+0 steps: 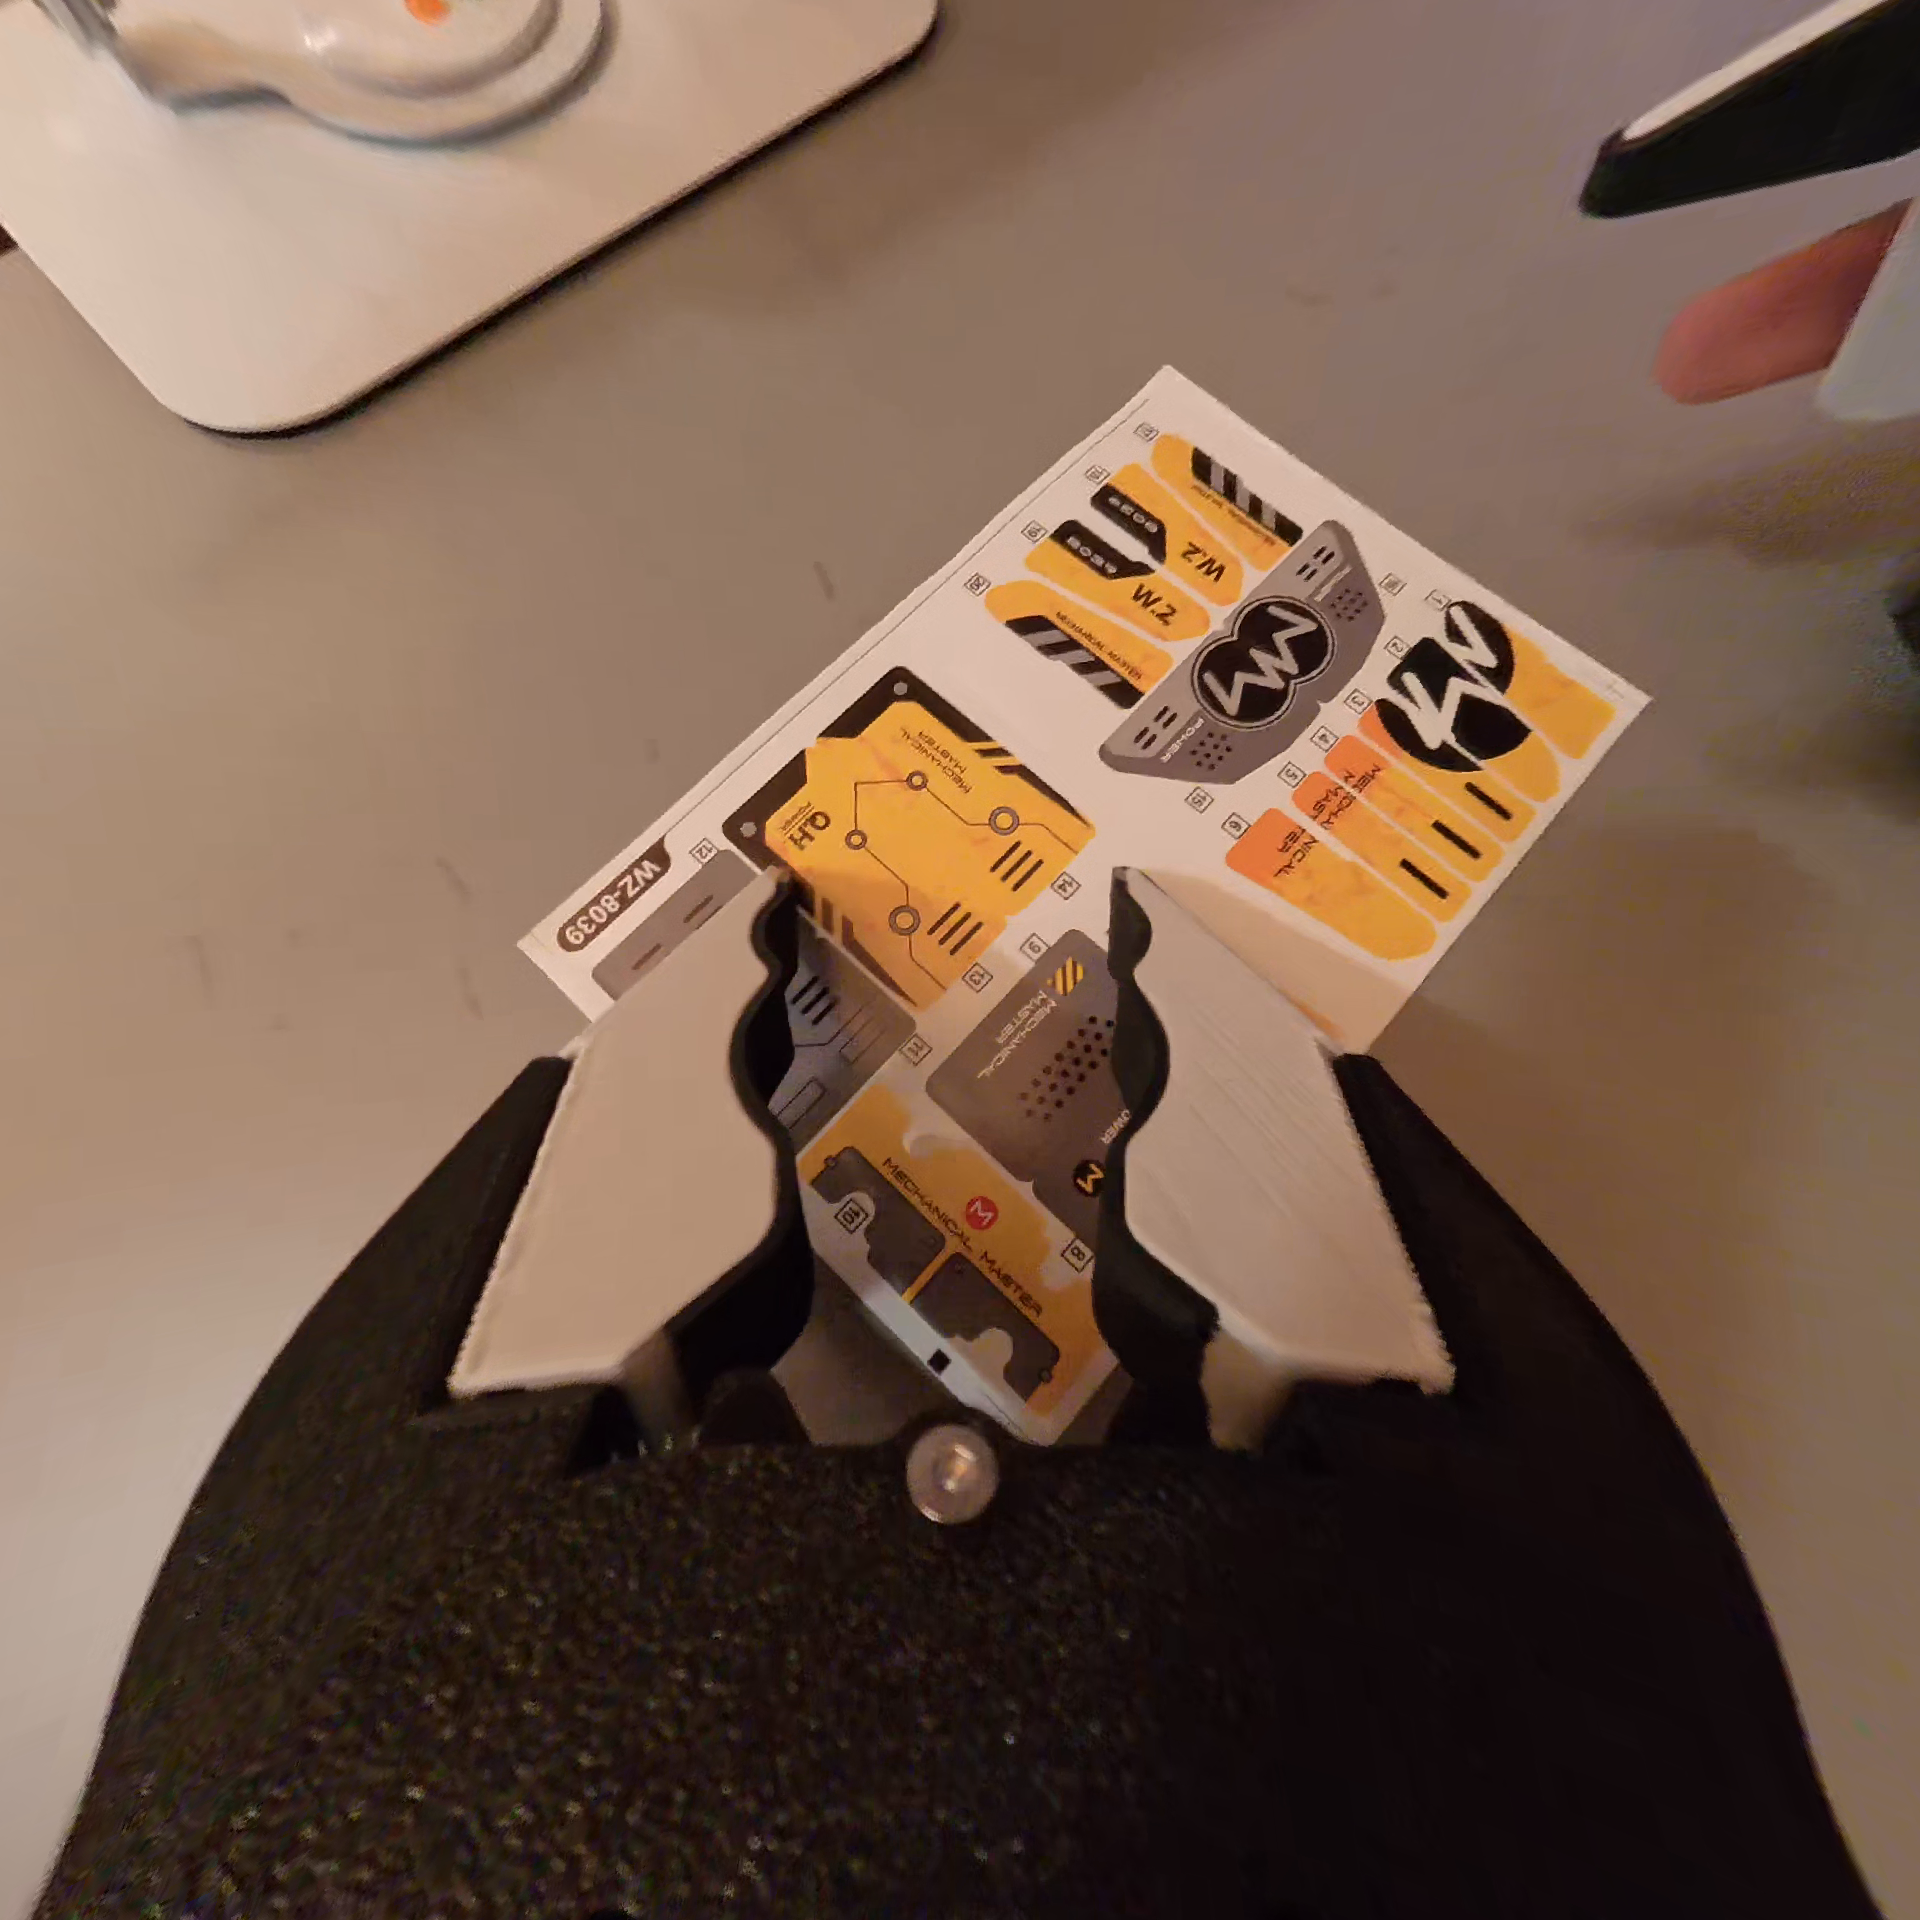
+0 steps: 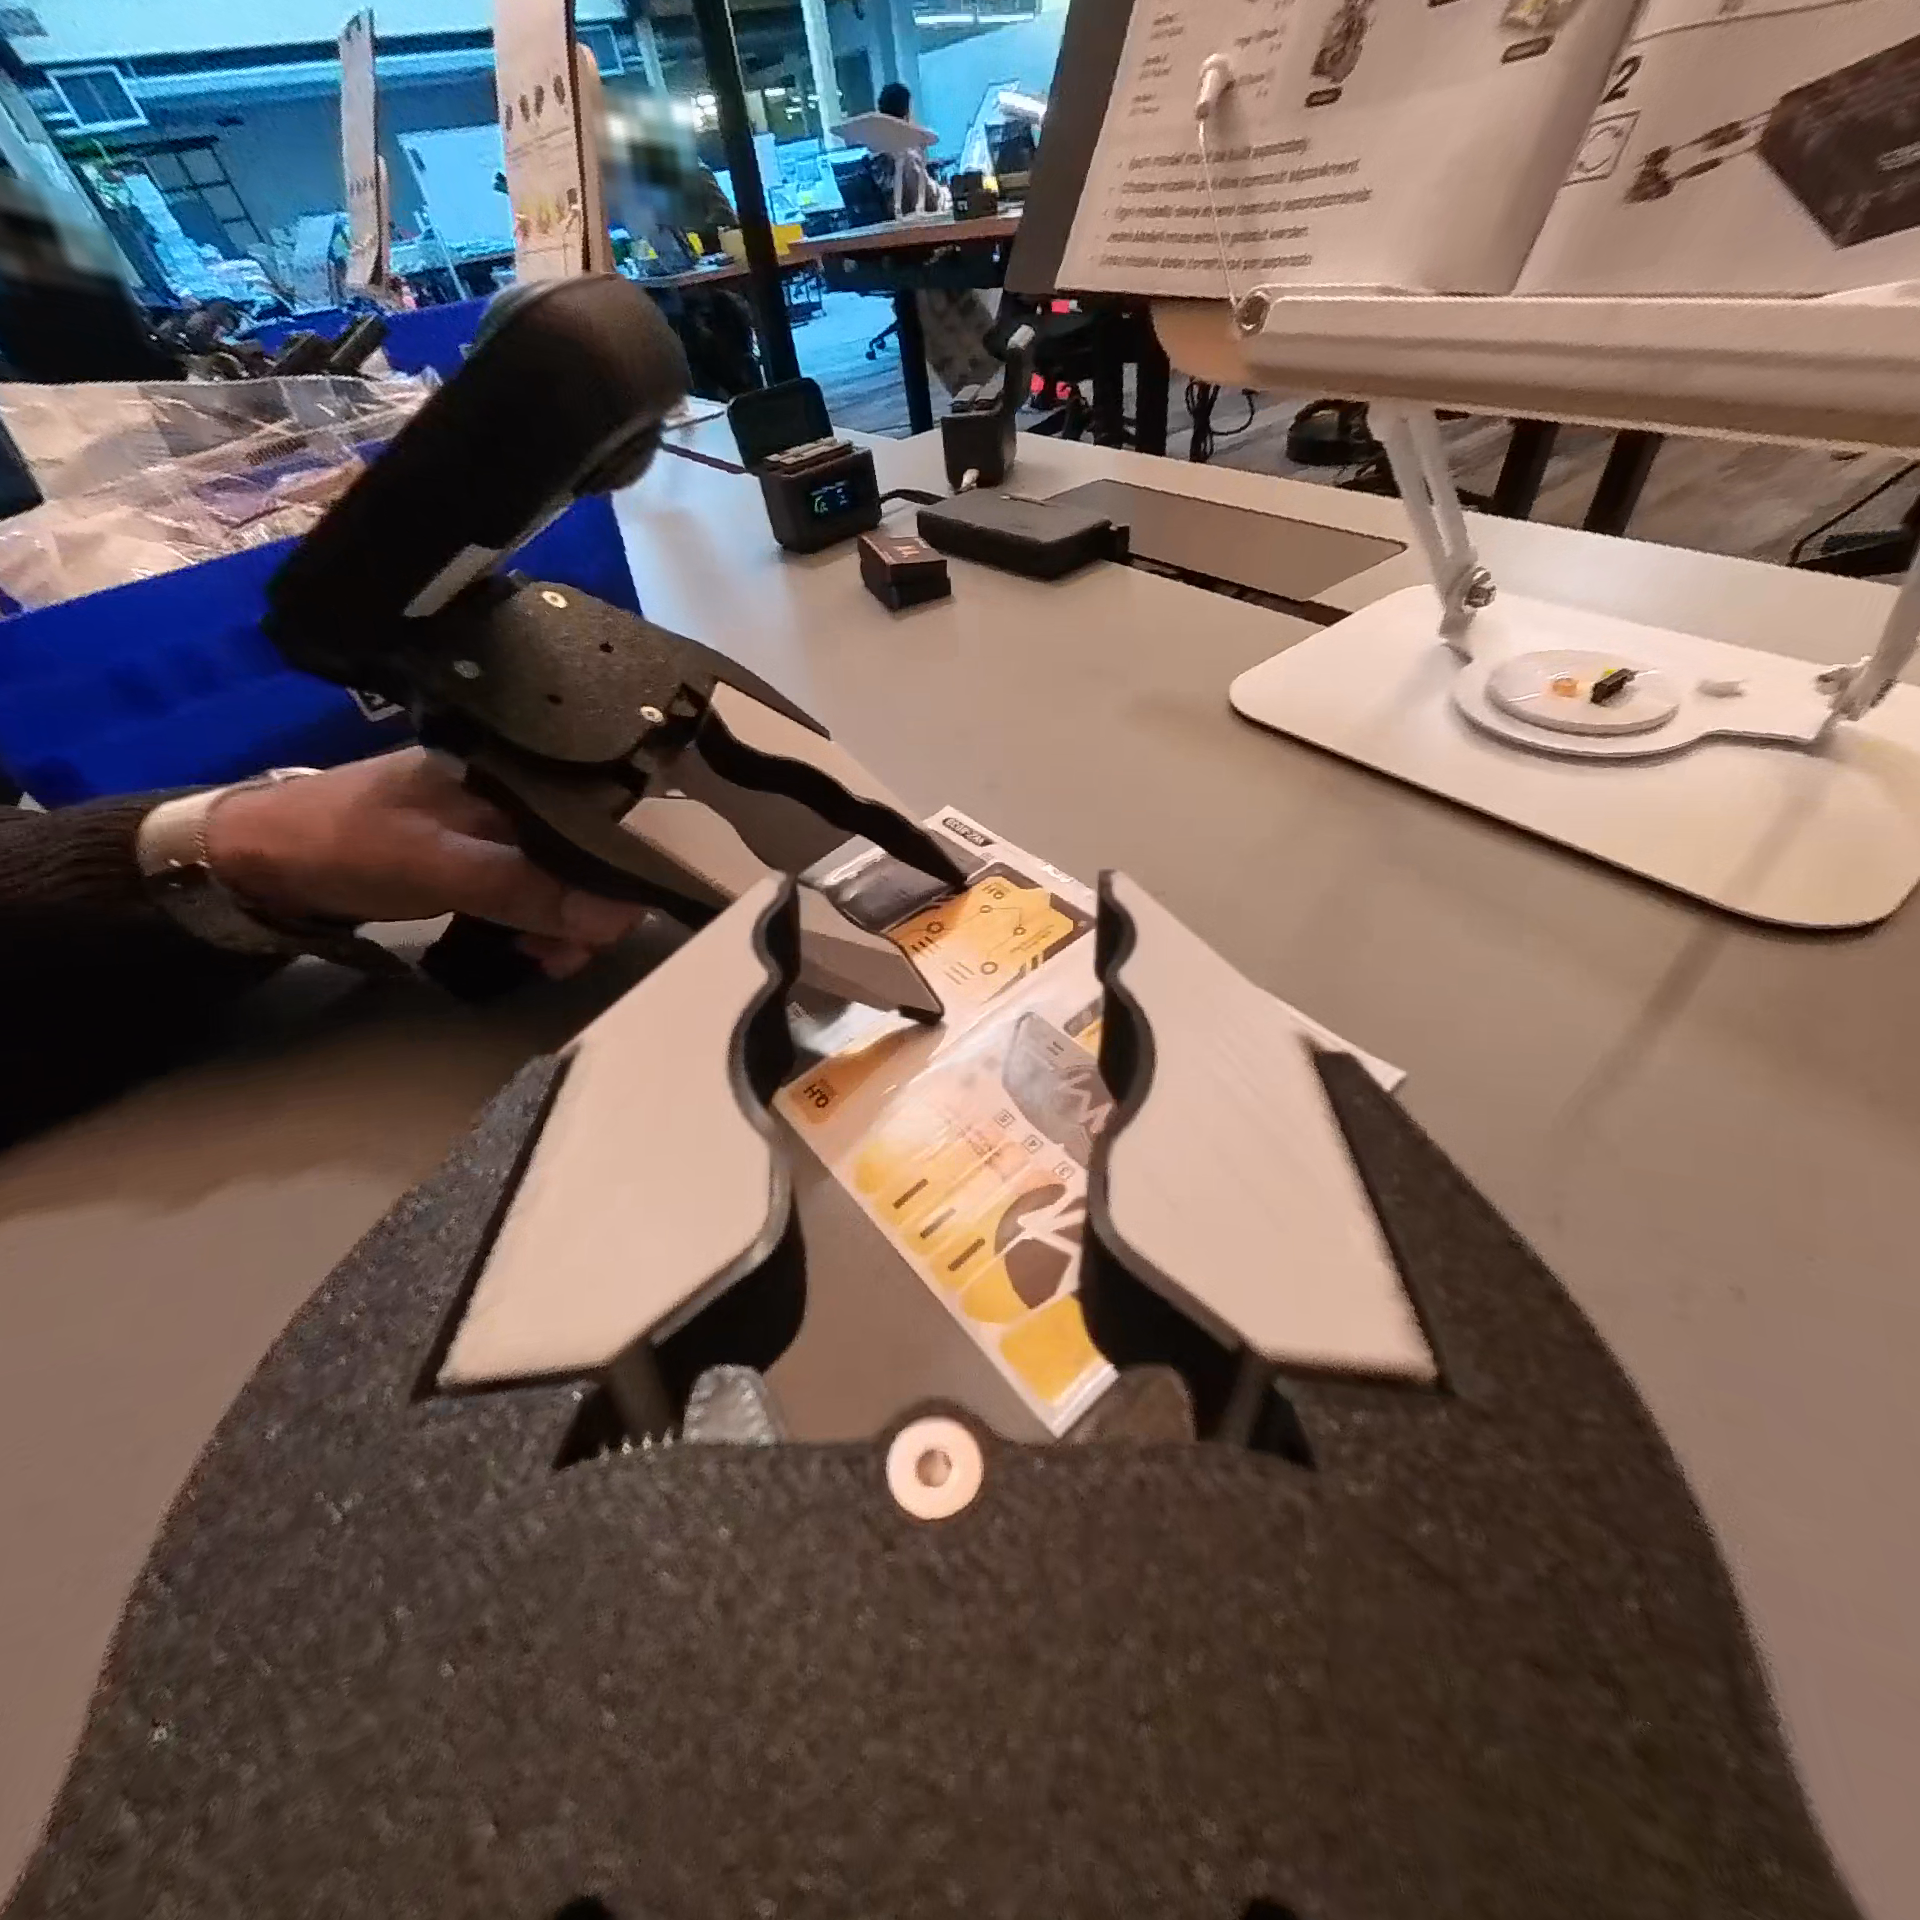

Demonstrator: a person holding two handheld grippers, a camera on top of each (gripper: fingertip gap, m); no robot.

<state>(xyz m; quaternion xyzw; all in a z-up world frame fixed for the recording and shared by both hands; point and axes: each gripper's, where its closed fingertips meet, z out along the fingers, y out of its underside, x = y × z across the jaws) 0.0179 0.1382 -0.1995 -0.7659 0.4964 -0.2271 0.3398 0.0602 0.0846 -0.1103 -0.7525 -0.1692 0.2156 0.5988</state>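
Lying flat on the grey table (image 1: pixel 416 644), the sticker sheet (image 1: pixel 1195 727) sits under both spread claws, the left gripper (image 1: pixel 945 894) tipped down onto it, the right gripper (image 2: pixel 945 894) hovering just above.

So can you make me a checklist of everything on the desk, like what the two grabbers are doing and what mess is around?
Surface: grey desk, flat and plain.
Things: sticker sheet with yellow, grey and black stickers, lying flat.
Clutter: white stand holding an open booklet; small bits on its round plate; black charger case, black box and small black block farther back.
Grippers: left gripper open, fingers tipped down onto the sheet, held by a hand; right gripper open, low over the sheet's near end.
Cables: nothing seen clearly.
Surroundings: blue bin with clear bags; other desks behind.
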